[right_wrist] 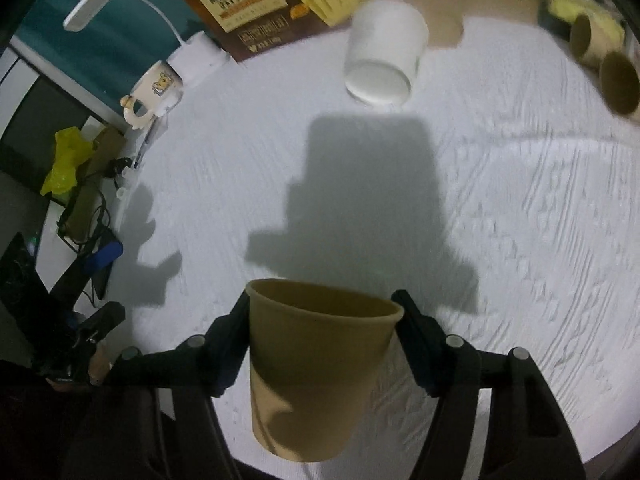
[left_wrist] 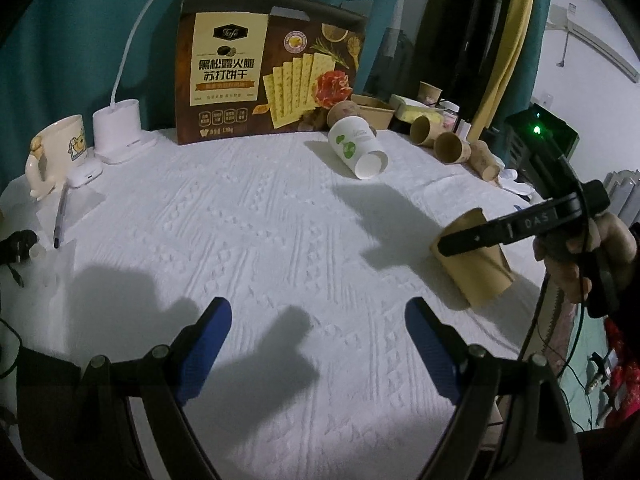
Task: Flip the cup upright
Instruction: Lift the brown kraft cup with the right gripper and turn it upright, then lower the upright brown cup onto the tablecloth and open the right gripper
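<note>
A brown paper cup [right_wrist: 316, 364] sits between the black fingers of my right gripper [right_wrist: 322, 300], which is shut on it just below the rim. Its open mouth points away from the camera, down toward the white cloth. The left wrist view shows the same cup [left_wrist: 476, 276] tilted at the table's right side, with one right finger [left_wrist: 480, 236] across it and a hand behind. I cannot tell whether it touches the cloth. My left gripper [left_wrist: 318, 308] hangs low over the near cloth, its blue pads open and nothing between them.
A white paper cup [left_wrist: 356, 150] lies on its side at the back, in front of a cracker box [left_wrist: 272, 68]. Several brown cups [left_wrist: 452, 146] lie at the back right. A lamp base [left_wrist: 116, 124], mug [left_wrist: 60, 152] and pen [left_wrist: 60, 216] stand at the left.
</note>
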`<state>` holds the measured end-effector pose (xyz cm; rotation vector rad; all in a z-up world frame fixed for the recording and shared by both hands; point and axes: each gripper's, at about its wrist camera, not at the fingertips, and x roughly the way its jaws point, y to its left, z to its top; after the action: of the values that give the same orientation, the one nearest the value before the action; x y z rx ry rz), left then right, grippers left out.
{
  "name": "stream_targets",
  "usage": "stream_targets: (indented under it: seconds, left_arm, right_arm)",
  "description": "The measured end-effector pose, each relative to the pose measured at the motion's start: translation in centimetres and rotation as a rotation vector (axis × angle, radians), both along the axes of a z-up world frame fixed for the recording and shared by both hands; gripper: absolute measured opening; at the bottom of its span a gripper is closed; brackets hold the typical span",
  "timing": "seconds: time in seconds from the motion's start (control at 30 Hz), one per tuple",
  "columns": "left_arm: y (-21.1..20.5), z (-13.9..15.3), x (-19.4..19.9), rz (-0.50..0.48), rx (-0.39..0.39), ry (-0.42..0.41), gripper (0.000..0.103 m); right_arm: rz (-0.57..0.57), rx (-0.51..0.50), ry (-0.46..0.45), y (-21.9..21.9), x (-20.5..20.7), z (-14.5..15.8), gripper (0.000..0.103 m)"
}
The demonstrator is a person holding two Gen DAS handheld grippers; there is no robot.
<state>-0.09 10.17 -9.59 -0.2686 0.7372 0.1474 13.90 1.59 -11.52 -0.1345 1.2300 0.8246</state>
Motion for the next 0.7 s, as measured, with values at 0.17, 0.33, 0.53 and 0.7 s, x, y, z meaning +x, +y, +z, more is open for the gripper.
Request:
stream_targets:
  seconds: [0.17, 0.33, 0.53, 0.7]
  left_arm:
    - [0.2, 0.1, 0.1, 0.018, -0.010, -0.001, 0.089]
    - [-0.8, 0.2, 0.4, 0.044, 0.094, 0.001, 0.089]
    - [-1.6, 0.6, 0.5, 0.035, 0.126, -0.016, 0.089]
    - [-1.7, 0.6, 0.7, 0.037, 0.115, -0.010, 0.089]
  right_arm:
    - [-0.054, 0.025, -0.266, 0.0, -0.3, 2.3, 0.065]
    - [-0.135, 0.043, -0.563, -0.7, -1.8, 2.6, 0.065]
    - [-0.221, 0.067, -0.667, -1.3, -3.4, 1.5, 0.065]
    - [-0.225, 0.080, -0.671, -1.9, -3.9, 1.6, 0.065]
